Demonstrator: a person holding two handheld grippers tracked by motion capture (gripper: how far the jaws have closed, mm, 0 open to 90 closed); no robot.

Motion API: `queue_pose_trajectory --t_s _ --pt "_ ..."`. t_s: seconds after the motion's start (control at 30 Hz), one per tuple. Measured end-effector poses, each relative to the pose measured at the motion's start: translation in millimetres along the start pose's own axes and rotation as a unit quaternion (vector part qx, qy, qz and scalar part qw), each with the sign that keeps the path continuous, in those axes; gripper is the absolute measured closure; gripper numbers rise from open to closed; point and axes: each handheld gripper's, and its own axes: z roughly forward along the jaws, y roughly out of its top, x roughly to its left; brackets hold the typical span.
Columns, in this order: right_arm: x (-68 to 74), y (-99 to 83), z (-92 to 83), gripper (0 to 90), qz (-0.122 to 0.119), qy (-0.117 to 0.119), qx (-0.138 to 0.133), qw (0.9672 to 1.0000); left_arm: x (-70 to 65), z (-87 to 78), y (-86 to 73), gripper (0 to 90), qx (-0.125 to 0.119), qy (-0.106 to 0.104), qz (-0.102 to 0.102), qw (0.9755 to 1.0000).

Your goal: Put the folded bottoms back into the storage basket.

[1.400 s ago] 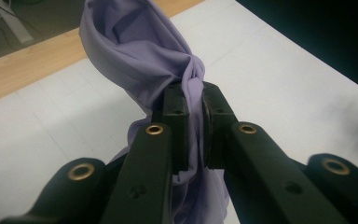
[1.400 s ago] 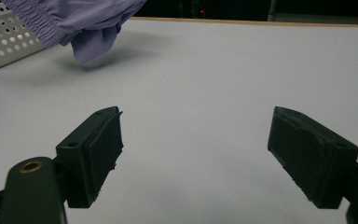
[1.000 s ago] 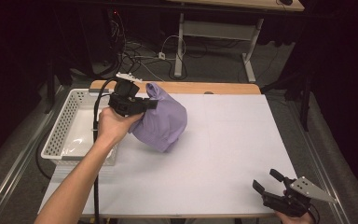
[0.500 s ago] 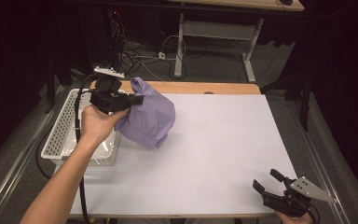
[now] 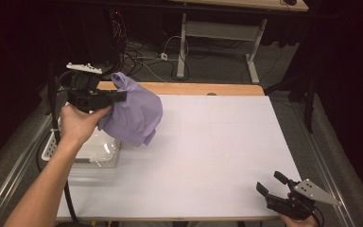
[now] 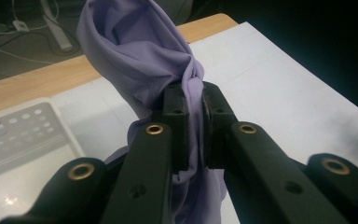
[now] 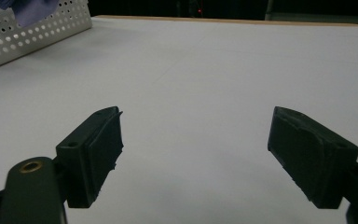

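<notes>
A lilac cloth [image 5: 134, 113] hangs bunched in the air at the table's left, over the near edge of a white perforated basket [image 5: 52, 146]. My left gripper [image 5: 121, 96] is shut on a twisted fold of the cloth [image 6: 135, 51], which runs between the two black pads [image 6: 175, 126]. At the table's near right corner my right gripper [image 5: 271, 185] rests low with its jaws wide apart. In the right gripper view nothing lies between its pads [image 7: 100, 149], and the gripper [image 7: 193, 154] faces bare white tabletop. A corner of the cloth [image 7: 30, 10] shows above the basket [image 7: 32, 35].
The white tabletop [image 5: 217, 142] spreads between the two hands. A wooden strip [image 5: 194, 89] runs along the table's far edge. Beyond it stand desk legs and cables [image 5: 170, 52] on the floor. Metal rails flank the table on both sides.
My left hand has carried the cloth leftward and a little upward, from over the table toward the basket. The right gripper has stayed in place.
</notes>
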Motion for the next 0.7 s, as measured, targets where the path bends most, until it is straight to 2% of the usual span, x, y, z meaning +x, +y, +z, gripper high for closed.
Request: queue_pose_trajectory --t_s 0.17,0.4,0.7 --pt "-1.1 -0.1 -0.2 18.2 0.000 0.004 -0.002 1.0000 5.1 -10.3 -4.9 80.7 -0.002 0.013 -0.006 0.9999" --pt "0.3 0.2 -0.7 18.2 0.001 0.005 -0.003 1.0000 15.8 -23.5 -11.6 80.7 -0.009 0.024 -0.022 0.9994" --pt "-0.4 0.1 -0.5 18.2 0.005 0.002 -0.002 1.0000 25.1 -35.6 -16.9 80.7 -0.020 0.032 -0.033 0.9988"
